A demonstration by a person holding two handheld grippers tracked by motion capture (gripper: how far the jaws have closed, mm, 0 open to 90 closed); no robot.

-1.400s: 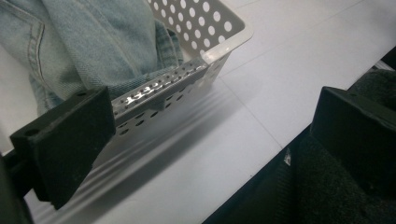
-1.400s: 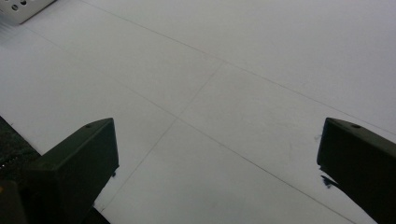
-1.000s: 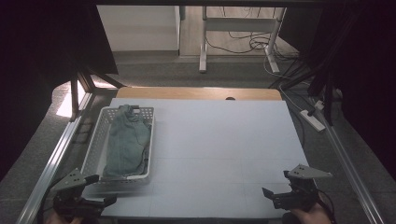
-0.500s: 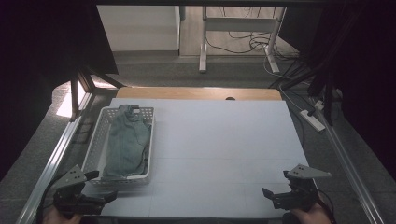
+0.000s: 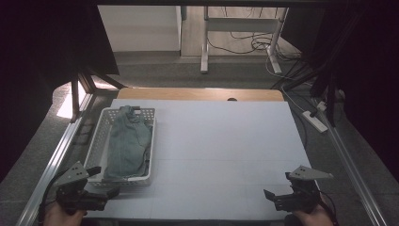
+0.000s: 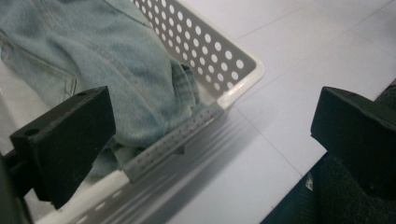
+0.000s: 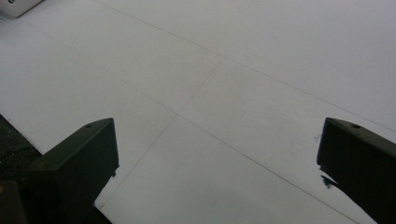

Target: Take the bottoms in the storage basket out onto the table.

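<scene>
White desk (image 5: 226, 155) with faint seam lines, wooden strip along its far edge; grey floor around, dark curtains on both sides, metal frame legs and cables on the floor beyond. White perforated basket (image 5: 101, 146) sits on the desk's left side, holding crumpled light-blue jeans (image 5: 127, 146) that fill most of it, one end draped at the far rim. Left tool (image 5: 101, 194) at the near left corner, just beside the basket's near end, jaws spread, nothing in them. Right tool (image 5: 275, 197) at the near right, over bare desk, jaws spread, holding nothing.
</scene>
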